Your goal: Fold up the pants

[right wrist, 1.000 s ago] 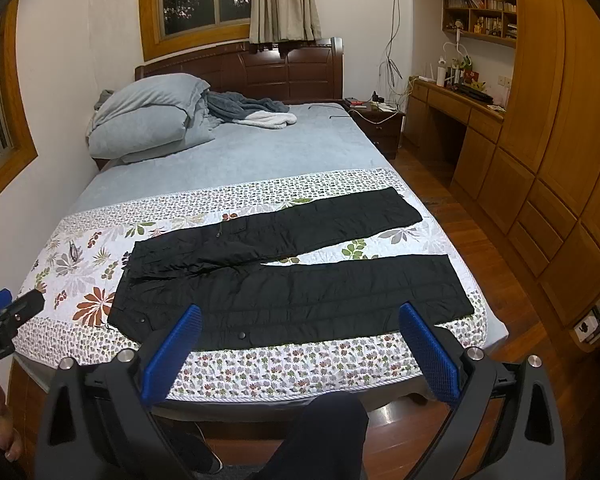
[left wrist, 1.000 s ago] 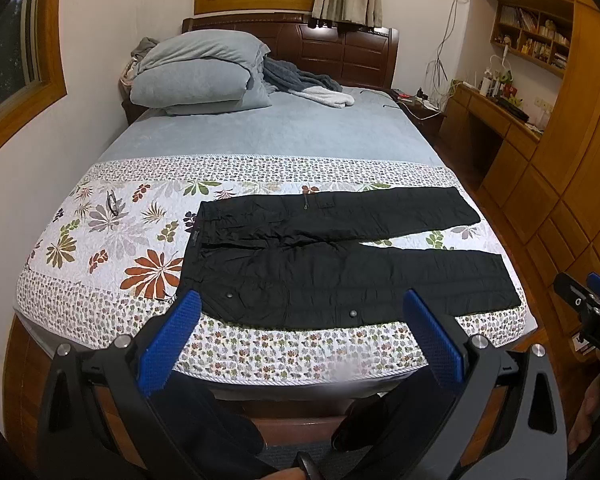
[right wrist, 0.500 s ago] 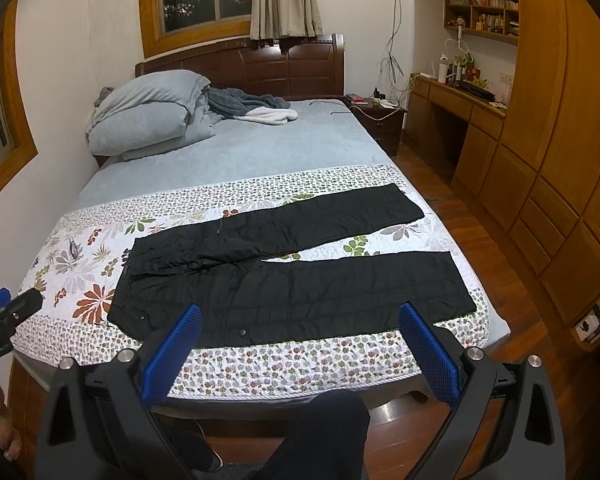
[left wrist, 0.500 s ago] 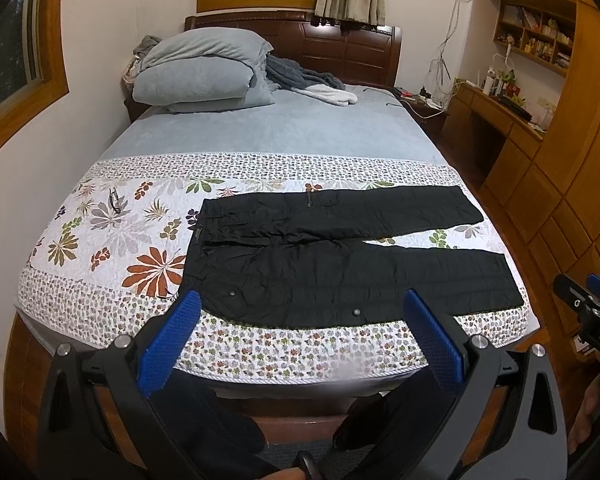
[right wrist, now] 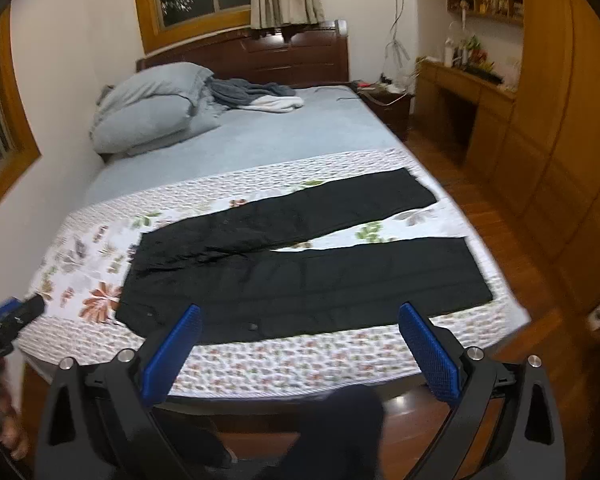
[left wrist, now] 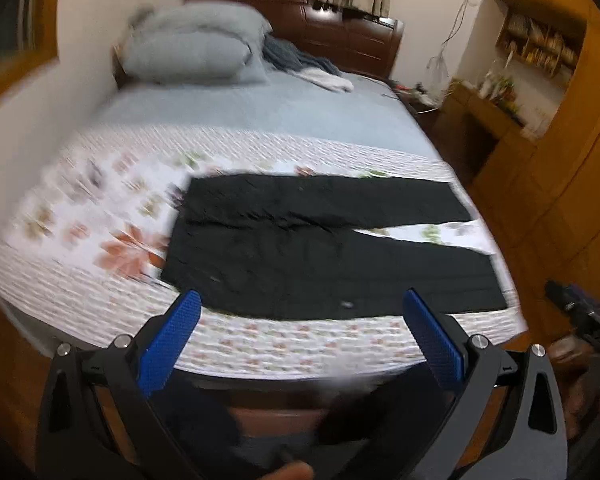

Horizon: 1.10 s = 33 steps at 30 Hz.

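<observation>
- Pants point(left wrist: 320, 256) point(right wrist: 300, 276) are lying flat and unfolded across the foot of the bed, waistband toward the left, both legs running off to the right with a wedge of bedding showing between them.
- Under them, a flowered quilt point(left wrist: 80, 280) point(right wrist: 260, 360) is covering the near end of the bed; the near leg is lying close to the quilt's front edge.
- Left gripper point(left wrist: 298, 300) is hovering short of the bed, its blue fingers point(left wrist: 168, 340) spread wide and holding nothing; this view is blurring heavily.
- Right gripper point(right wrist: 298, 314) is hanging in front of the bed edge too, fingers point(right wrist: 430, 356) splayed wide apart, gripping nothing.
- Neither gripper is touching the pants.
- Farther up the bed, grey pillows point(right wrist: 152, 108) are sitting piled by the headboard point(right wrist: 268, 56), with crumpled clothes point(right wrist: 260, 94) lying beside them.
</observation>
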### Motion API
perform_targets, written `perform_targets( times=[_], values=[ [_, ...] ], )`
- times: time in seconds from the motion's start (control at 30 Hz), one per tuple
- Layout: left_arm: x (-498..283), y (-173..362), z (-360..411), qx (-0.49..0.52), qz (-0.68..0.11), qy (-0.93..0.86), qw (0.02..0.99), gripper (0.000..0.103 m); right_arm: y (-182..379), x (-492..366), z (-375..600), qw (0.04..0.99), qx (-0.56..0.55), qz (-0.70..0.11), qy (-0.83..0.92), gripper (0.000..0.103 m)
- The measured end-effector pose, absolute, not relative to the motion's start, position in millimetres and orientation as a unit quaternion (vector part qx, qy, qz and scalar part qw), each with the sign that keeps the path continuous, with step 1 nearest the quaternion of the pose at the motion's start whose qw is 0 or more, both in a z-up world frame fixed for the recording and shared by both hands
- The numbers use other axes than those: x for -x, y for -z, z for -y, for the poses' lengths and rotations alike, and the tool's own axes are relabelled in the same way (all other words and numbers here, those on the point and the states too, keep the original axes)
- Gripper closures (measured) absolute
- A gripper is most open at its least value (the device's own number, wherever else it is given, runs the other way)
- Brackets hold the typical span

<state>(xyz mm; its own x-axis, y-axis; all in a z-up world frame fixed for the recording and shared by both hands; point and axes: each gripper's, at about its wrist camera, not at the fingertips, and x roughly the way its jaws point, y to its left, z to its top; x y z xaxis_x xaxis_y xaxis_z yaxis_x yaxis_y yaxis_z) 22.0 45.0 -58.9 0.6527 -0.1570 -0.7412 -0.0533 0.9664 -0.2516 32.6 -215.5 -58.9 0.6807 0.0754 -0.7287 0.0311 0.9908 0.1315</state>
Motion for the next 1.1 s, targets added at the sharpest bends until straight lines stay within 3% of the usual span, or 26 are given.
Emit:
perform_targets(
  times=[0.17, 0.33, 0.57, 0.83, 1.1],
  values=[
    [-65, 160, -133, 0.293, -0.441, 0.104, 0.842, 0.003, 123, -68, 253, 0.87, -0.181, -0.454, -0.062, 0.003],
    [-106, 264, -219, 0.371, -0.514, 0.063, 0.771, 0.003, 183, -80, 287, 0.829, -0.244, -0.502, -0.039, 0.004],
    [-158, 346, -283, 0.449, -0.519, 0.04, 0.726, 0.003, 207, -78, 302, 0.814, -0.271, -0.513, -0.025, 0.004],
    [-200, 397, -296, 0.459, -0.553, 0.016, 0.695, 0.003, 232, -86, 330, 0.807, -0.305, -0.505, -0.013, 0.004],
    [-221, 390, -282, 0.452, -0.545, 0.003, 0.707, 0.003, 285, -101, 418, 0.785, -0.402, -0.471, 0.02, 0.004]
  ],
)
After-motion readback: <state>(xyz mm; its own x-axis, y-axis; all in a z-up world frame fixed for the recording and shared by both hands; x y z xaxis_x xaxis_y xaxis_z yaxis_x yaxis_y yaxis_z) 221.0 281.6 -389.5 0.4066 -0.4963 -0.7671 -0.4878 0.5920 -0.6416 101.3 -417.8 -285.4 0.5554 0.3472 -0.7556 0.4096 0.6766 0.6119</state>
